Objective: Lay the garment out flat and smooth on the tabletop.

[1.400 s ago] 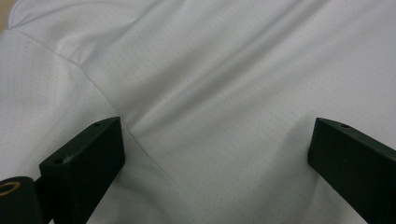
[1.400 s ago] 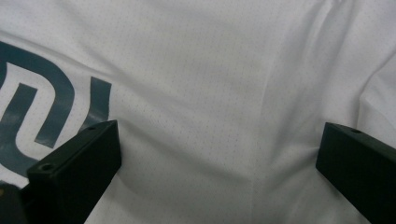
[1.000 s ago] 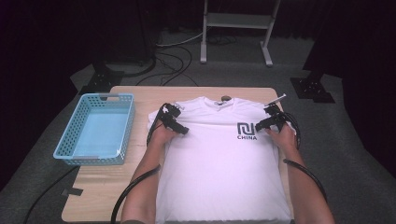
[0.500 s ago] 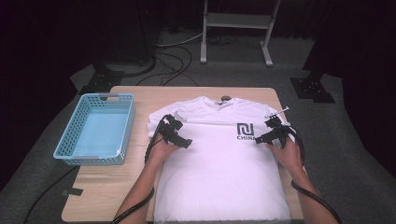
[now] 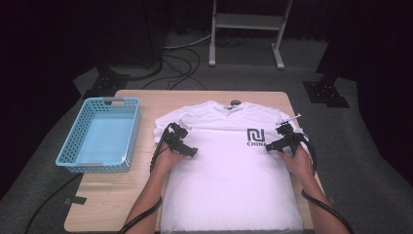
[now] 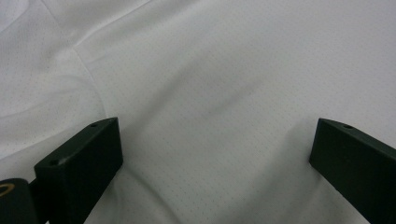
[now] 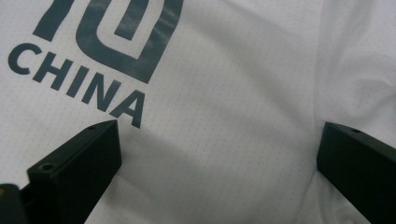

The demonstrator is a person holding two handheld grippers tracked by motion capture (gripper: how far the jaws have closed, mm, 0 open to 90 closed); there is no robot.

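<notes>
With the white short-sleeved cotton T-shirt (image 5: 229, 175) spread flat, collar at 12 o'clock on the wooden worktop (image 5: 131, 195), I hold the left gripper (image 5: 187, 149) and right gripper (image 5: 273, 145) fingers released over its chest, probably to smooth it for folding.

The T-shirt (image 5: 229, 180) is matt, finely dotted white cloth on a smooth pale wooden table (image 5: 112, 195).
</notes>
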